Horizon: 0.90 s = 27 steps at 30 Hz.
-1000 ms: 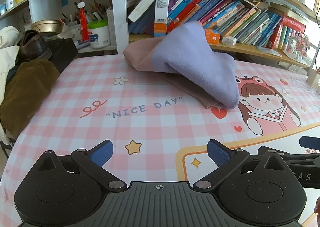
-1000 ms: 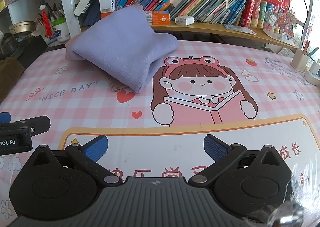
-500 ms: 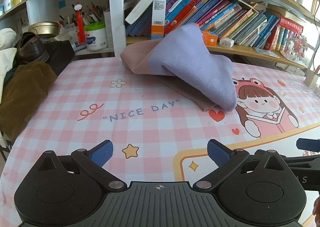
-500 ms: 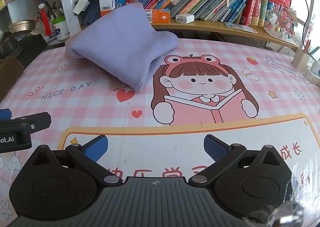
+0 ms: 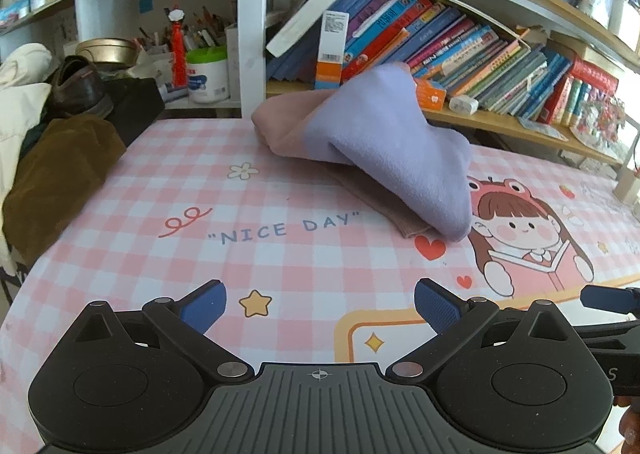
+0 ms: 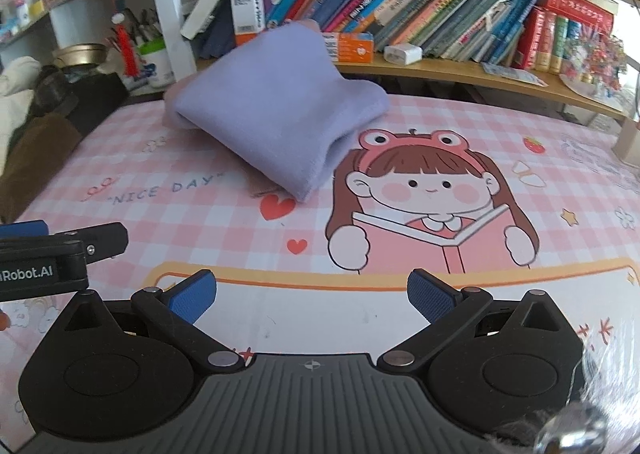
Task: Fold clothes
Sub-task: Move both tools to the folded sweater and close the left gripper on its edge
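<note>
We held the left gripper (image 5: 320, 306) and right gripper (image 6: 311, 297) spread and empty, well short of the lilac-and-pink garment (image 5: 384, 150), judging it soft, light, best pinched at its near hem.

Both wrist views low, facing shelves; sharing folded garment (image 5: 384, 146), tablecloth (image 6: 420, 126)

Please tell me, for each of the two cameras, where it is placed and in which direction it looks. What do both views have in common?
Left wrist: sits on the left gripper, low over the tablecloth, facing the bookshelf; its open blue fingers show, the right gripper's tip at the right edge.
Right wrist: sits on the right gripper, facing the same shelf from further right; open fingers show, the left gripper at the left edge.
Shared: the folded purple and pink garment, the books.
</note>
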Available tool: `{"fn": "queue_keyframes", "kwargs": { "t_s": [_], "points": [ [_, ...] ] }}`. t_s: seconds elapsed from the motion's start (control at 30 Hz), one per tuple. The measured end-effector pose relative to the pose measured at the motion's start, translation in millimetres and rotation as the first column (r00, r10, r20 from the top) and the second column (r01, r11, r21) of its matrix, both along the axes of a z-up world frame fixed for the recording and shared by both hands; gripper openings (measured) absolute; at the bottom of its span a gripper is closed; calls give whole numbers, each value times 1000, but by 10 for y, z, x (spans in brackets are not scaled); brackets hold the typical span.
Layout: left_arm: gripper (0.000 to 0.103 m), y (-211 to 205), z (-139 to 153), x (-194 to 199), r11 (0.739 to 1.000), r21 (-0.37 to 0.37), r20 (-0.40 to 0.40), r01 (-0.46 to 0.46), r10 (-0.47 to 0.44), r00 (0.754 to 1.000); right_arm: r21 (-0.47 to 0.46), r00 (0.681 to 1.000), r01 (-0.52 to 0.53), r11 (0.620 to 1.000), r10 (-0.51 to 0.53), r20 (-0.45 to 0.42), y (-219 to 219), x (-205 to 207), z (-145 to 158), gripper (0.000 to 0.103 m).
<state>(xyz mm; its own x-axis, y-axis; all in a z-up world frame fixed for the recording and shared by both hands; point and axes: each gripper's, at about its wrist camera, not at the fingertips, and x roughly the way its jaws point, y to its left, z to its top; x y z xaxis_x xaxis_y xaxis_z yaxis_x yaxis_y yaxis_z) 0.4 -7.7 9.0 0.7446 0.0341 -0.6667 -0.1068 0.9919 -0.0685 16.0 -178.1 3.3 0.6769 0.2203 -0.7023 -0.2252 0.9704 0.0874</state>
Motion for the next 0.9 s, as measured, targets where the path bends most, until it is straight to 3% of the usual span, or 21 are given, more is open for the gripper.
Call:
{"fn": "queue_keyframes", "kwargs": {
  "t_s": [0.57,0.9],
  "points": [
    [102,-881,136,-79,995,15,-15,-94,94,995,156,989,-128,980,137,-50,-987,125,-16,103],
    [102,-1099,31,71,978,75,-65,-194,199,978,223,994,-55,973,73,-75,-1562,317,-79,103]
  ]
}}
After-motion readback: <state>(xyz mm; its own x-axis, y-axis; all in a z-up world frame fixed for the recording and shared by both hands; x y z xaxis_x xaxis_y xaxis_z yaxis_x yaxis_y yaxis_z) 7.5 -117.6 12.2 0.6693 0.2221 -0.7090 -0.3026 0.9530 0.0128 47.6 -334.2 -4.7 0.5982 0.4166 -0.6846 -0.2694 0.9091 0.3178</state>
